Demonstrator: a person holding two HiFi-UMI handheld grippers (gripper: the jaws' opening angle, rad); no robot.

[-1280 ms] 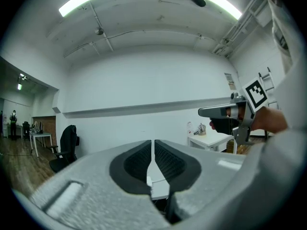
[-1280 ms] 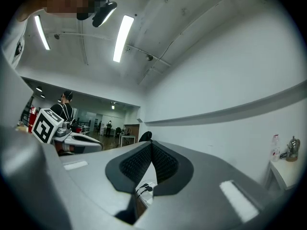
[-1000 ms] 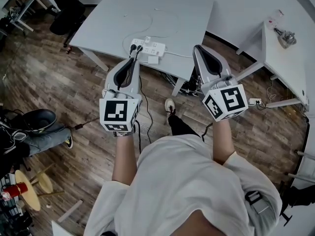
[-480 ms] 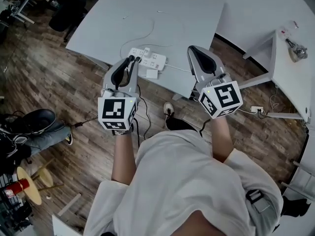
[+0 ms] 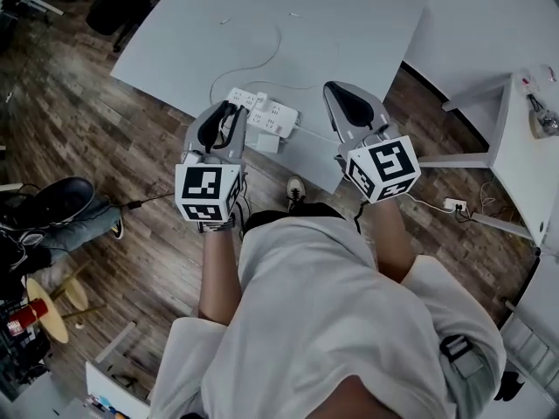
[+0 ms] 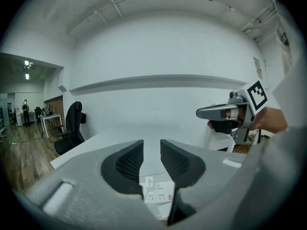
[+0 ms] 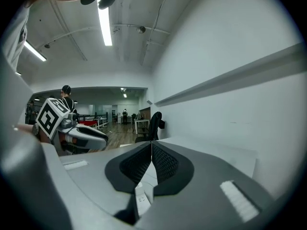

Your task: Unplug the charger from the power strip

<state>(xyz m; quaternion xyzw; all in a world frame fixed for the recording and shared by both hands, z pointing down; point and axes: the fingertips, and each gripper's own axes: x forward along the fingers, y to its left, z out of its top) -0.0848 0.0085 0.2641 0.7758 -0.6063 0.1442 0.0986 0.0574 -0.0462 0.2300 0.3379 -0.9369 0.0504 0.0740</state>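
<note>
- The left gripper [image 5: 229, 110] has its jaws narrowly apart. They have just been opening, with nothing between them, probably to take the plug.
- The small white charger block [image 5: 261, 100] stands plugged into the long white plastic power strip [image 5: 271, 114], just beyond those jaws.
- The strip lies near the pale grey table's [image 5: 349, 24] front edge.
- The right gripper [image 5: 336, 94], right of the strip, is closed and empty, perhaps to pin the strip.

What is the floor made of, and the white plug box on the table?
The floor looks like wood, or maybe wood-look laminate: brown streaky planks with visible seams. The power strip looks like smooth white plastic, moulded into sockets.
</note>
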